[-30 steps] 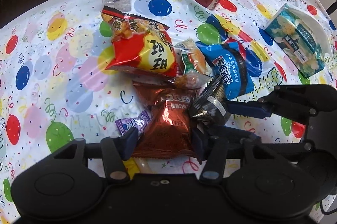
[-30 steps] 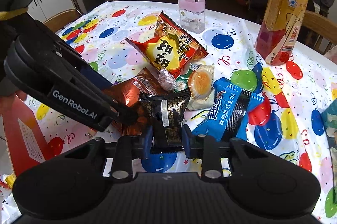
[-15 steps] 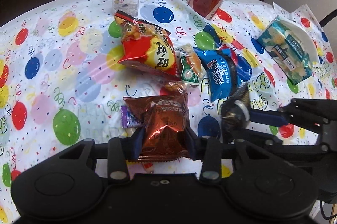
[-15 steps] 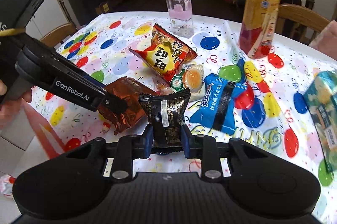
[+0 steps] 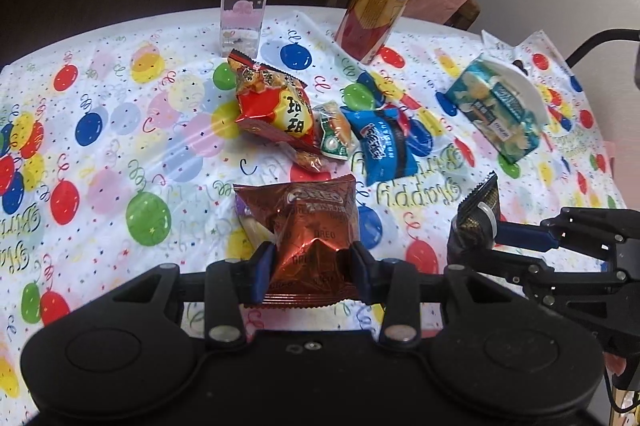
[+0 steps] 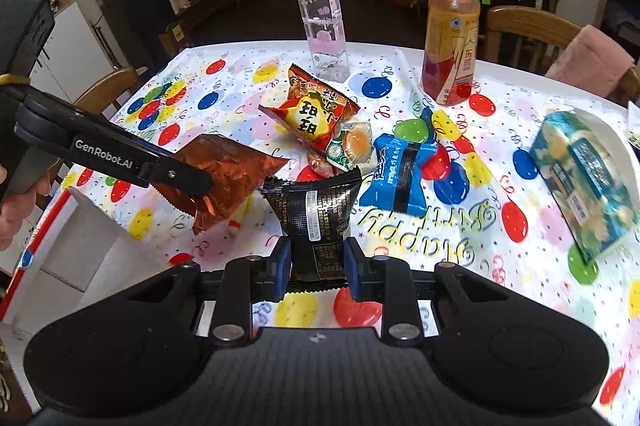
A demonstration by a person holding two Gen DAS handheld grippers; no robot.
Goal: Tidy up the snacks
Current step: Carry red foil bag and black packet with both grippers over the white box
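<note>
Holding two snacks up off the table, I worry about drops. My left gripper (image 5: 313,268) pinches the shiny brown foil Oreo packet (image 5: 310,234) at the lower middle of the frame; my right gripper (image 6: 316,268) squeezes the small black crinkly packet (image 6: 314,216) by its bottom edge. Slippery foil could slide out. The open white cardboard box (image 6: 80,246) at lower left looks close, so a clumsy swing might bump it.

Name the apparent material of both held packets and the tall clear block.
Copper-brown packet: shiny metallised foil film, judging by sharp creases and glints. Black packet: plastic film, slightly glossy, with crimped ends. Clear block: transparent acrylic or glass; which one is uncertain.
</note>
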